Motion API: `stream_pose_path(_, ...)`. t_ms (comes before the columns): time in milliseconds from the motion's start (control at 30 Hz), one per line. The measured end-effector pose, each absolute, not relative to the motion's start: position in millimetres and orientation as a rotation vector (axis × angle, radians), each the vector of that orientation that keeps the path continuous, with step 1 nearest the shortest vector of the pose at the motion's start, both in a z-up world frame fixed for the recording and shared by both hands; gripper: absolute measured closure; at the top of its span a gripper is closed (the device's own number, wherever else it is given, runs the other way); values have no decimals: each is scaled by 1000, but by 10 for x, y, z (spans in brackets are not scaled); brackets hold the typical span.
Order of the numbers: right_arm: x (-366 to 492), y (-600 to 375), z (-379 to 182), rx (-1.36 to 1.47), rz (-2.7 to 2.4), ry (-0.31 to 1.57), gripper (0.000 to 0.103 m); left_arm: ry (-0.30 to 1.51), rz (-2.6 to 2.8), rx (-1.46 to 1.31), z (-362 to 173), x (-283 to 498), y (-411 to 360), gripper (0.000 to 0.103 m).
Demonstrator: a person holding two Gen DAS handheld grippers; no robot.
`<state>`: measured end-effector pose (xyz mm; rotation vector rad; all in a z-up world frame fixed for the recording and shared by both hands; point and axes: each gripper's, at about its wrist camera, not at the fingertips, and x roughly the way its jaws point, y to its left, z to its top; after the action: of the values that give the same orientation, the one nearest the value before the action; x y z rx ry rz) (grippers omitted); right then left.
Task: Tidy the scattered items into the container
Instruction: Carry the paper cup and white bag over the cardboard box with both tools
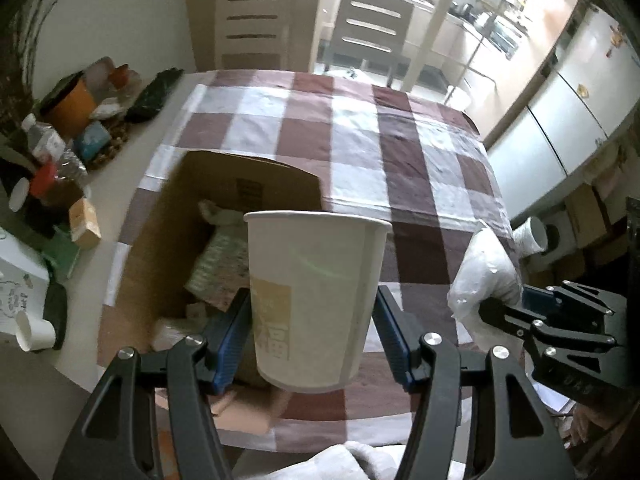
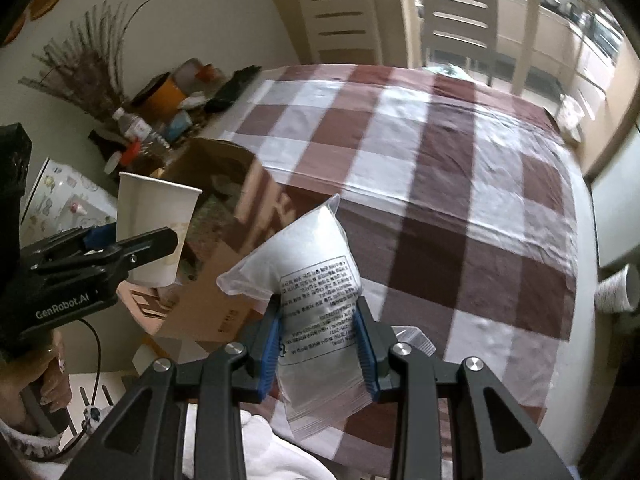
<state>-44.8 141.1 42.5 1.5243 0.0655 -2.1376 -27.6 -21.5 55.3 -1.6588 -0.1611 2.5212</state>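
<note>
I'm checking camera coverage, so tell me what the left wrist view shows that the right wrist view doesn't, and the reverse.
Left wrist only: the items lying inside the open brown cardboard box, and the left claw clamping the white paper cup from both sides.
Right wrist only: the black printed label on the puffy clear plastic bag, pinched in the right claw.
Both: the cup, bag, box and brown-and-white checked tablecloth.

Checked cloth [image 2: 460, 184] lies bare; cardboard box [image 1: 224, 184] and clutter [image 1: 76, 120] crowd the left.

We see brown-and-white checked tablecloth [image 2: 460, 184] | two slatted wooden chairs [image 1: 252, 20] | clear plastic water bottle [image 2: 134, 124] beside dried grass bundle [image 2: 86, 64]
</note>
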Motion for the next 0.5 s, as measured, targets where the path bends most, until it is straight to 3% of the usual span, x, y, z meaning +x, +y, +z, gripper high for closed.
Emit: stream_pose_path(500, -626, 616, 544, 1476, -2072, 169, 68, -281, 2559, -1693, 536, -288, -956, 42)
